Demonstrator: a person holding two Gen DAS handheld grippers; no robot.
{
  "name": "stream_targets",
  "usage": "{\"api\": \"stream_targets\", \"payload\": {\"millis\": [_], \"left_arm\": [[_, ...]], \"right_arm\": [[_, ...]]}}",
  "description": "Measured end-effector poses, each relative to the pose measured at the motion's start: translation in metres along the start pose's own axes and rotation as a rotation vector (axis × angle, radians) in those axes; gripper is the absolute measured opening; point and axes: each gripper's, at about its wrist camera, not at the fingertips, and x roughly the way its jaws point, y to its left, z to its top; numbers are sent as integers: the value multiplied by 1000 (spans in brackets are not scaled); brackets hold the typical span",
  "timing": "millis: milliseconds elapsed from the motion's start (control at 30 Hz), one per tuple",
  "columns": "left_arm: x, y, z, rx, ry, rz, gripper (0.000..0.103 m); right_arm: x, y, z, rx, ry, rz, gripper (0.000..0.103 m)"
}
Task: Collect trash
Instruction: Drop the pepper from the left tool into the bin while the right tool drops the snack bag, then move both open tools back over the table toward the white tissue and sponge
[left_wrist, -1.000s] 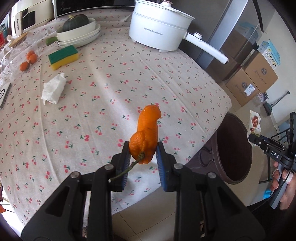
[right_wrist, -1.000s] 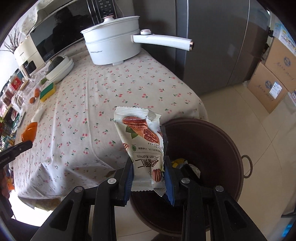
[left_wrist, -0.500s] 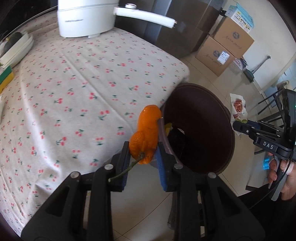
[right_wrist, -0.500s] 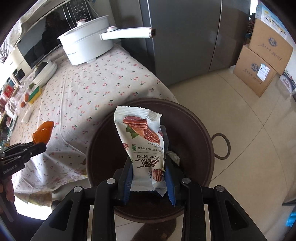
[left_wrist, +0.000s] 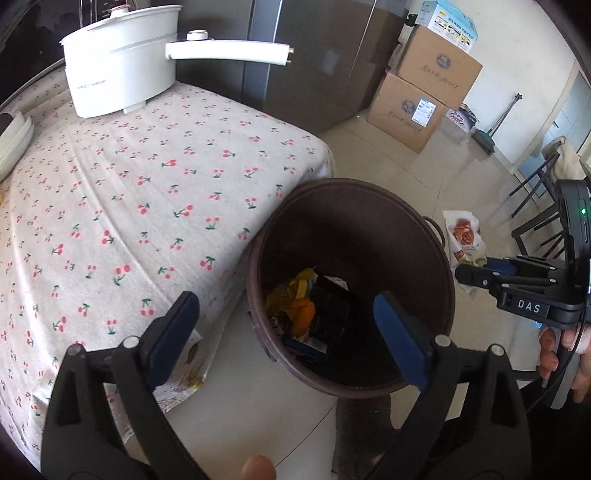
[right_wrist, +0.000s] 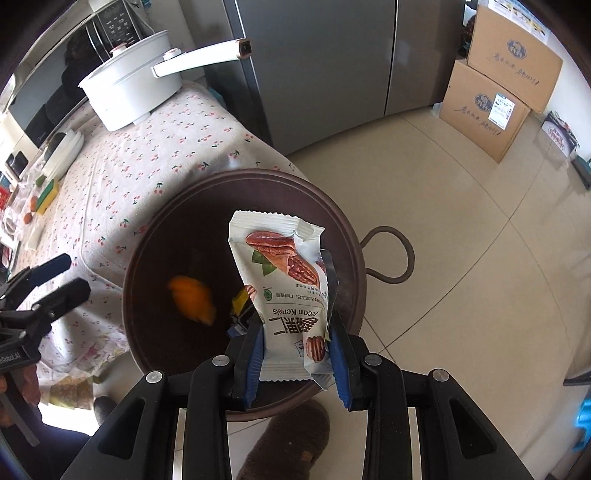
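we had just opened the left gripper (left_wrist: 282, 328) above the trash bin (left_wrist: 436, 373); it stood wide and empty, and the orange peel (right_wrist: 192, 299) was inside the bin. one item done. our right gripper (right_wrist: 295, 354) clenched the pecan packet (right_wrist: 288, 295) over the bin, long axis upright, sealed edge pointing away from the jaws.

The left gripper (left_wrist: 284, 332) has just been opening, nothing between its pads. Below it, orange peel (left_wrist: 303, 314) lies in the brown bin (left_wrist: 388, 206).
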Motion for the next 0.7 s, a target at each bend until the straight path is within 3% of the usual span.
{"api": "stream_targets", "payload": {"millis": [300, 333, 400, 433, 467, 700], "left_arm": [[-12, 41, -13, -98, 17, 41, 102], [-17, 44, -15, -105, 5, 46, 102], [-26, 51, -17, -117, -26, 65, 102], [-31, 54, -18, -120, -40, 81, 102], [-35, 58, -19, -128, -48, 95, 102], [-55, 83, -31, -157, -56, 139, 102]], "right_arm": [[5, 16, 3, -36, 8, 7, 37], [6, 18, 4, -38, 8, 11, 41], [6, 22, 6, -25, -8, -2, 61], [6, 24, 7, -19, -14, -13, 82], [5, 27, 8, -17, -22, -21, 92], [11, 57, 15, -61, 7, -32, 102]]}}
